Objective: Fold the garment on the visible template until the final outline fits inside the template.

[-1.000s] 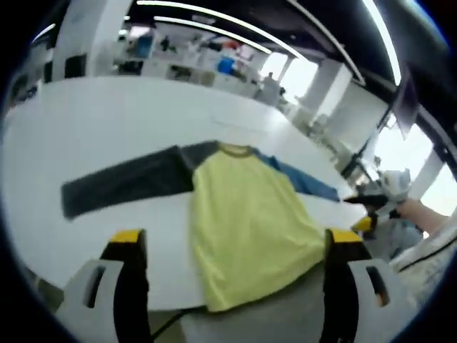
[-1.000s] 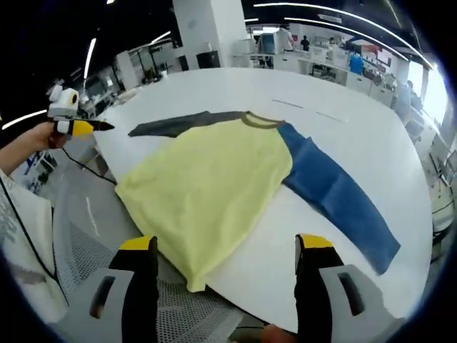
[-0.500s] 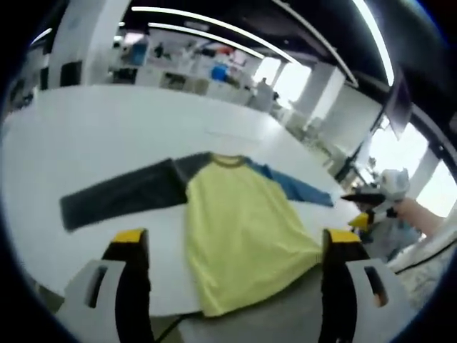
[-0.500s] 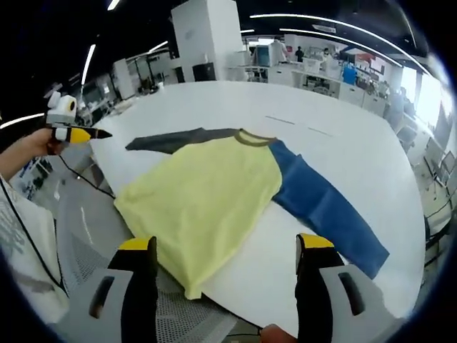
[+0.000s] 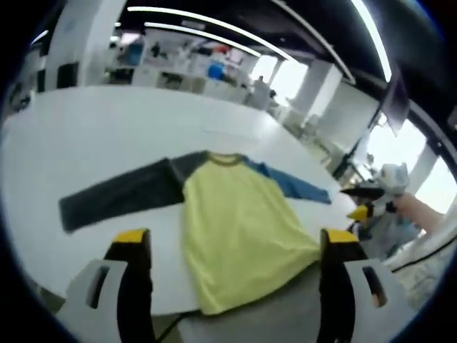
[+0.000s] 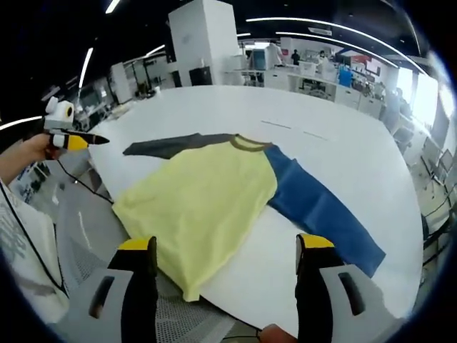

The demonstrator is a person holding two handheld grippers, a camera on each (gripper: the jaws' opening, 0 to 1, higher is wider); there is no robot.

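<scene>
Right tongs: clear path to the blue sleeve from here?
Probably yes. The right tongs are open and empty, held back off the table edge. The blue sleeve lies flat and uncovered ahead of the right jaw, with nothing between. The left tongs are well off to the far side.

Garment: plain pale yellow body, no print seen; olive-brown collar band. One sleeve dark charcoal grey, the other denim blue. Same colours are seen in both views.

Table: plain white top, with a few thin dark marks seen far from the garment.

Left gripper: black jaws capped in yellow, light grey bodies behind. Right gripper: same scheme, black with yellow tips on grey.

Floor by the table edge: grey, fine mesh-like pattern.
</scene>
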